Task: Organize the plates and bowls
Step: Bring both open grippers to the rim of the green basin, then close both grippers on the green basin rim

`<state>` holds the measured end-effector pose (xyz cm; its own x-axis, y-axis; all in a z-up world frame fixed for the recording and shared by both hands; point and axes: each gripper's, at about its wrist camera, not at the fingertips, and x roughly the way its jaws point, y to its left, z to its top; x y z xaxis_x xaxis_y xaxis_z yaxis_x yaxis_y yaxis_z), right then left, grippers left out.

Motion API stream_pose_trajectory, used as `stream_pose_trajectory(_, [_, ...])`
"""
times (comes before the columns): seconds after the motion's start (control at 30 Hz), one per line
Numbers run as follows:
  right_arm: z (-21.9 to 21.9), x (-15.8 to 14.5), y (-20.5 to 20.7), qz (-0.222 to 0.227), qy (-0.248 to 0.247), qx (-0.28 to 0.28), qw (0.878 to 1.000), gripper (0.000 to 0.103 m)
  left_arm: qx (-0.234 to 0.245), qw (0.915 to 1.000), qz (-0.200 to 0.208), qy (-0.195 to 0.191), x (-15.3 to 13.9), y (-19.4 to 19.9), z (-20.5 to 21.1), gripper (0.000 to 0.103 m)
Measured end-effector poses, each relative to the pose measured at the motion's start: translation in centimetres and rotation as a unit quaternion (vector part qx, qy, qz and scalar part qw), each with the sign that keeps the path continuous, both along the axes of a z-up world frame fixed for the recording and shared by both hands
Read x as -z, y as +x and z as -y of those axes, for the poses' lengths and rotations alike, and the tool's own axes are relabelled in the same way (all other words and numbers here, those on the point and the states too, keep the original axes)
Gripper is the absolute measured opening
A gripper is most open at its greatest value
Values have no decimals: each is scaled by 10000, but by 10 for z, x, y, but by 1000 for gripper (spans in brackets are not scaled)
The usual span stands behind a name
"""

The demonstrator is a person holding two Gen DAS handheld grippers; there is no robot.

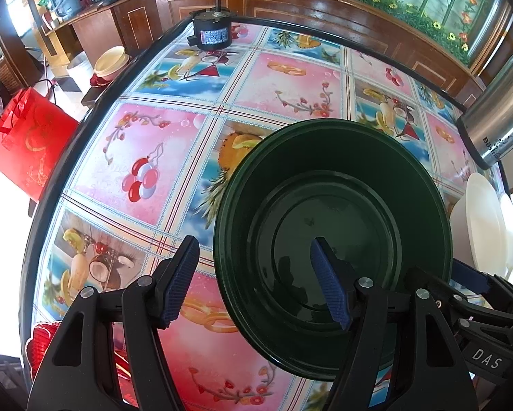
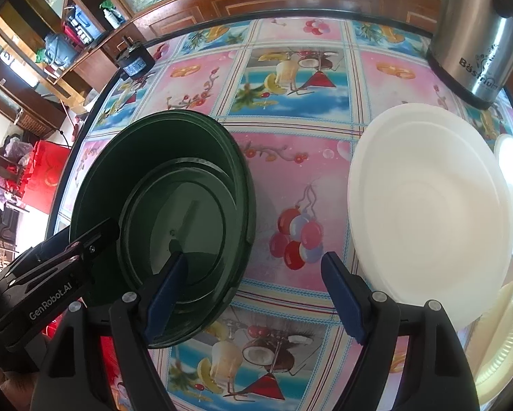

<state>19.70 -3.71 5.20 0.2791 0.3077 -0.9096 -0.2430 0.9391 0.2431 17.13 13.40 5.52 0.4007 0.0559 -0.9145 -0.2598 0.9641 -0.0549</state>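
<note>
**A:** Hovering over what, exactly?

**B:** My left gripper [image 1: 254,281] hangs above a dark green bowl [image 1: 332,239] standing on the bench [image 1: 174,144]. Its fingers are spread apart and grip nothing: one blue ribbed pad [image 1: 328,284] shows over the bowl's inside, the other outside its near rim. My right gripper [image 2: 256,294] is also open and empty, over bare cloth between the green bowl and a white plate [image 2: 427,205].

**A:** What are they like to handle?

**B:** The bowl looks like glossy, hard plastic, deep, with stepped rings inside. The plate is matte white, wide and shallow, with more pale plates at the far right edge. The cloth is smooth printed vinyl, probably slippery.

**A:** How should the grip go?

**B:** I judge it best to lower the left fingers squarely astride the rim wall, then close gently so the slick bowl neither tips nor skates.
</note>
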Motion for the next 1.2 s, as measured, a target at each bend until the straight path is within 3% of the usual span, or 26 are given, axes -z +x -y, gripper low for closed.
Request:
stream_pose_trajectory(0.37, [-3,-1,-1,96,26,48,9999,79,-8,10000,-19,-9,1,0,1,68])
stream_pose_trajectory(0.57, [-6,2,0,97,-21,26,9999,64,57,10000,-50,50,4,0,4,68])
stream_pose_trajectory(0.97, [-5,2,1,128,-10,67,9999,64,6,9999,-172,-7,9,8,1,68])
stream_pose_trajectory(1.03, [-5,4,1,111,4,57,9999,53,67,9997,-217,18,13,8,3,68])
stream_pose_trajectory(1.07, [-6,5,2,71,40,35,10000,34,93,9997,-210,5,13,8,4,68])
stream_pose_trajectory(1.1, [-6,7,2,21,131,-19,9999,21,116,9997,-219,-24,14,8,4,59])
stream_pose_trajectory(1.13, [-7,7,1,23,146,-43,9999,18,136,9996,-243,-48,16,8,5,51])
stream_pose_trajectory(1.2, [-10,7,-2,59,102,-180,9998,18,158,9995,-284,21,18,7,7,46])
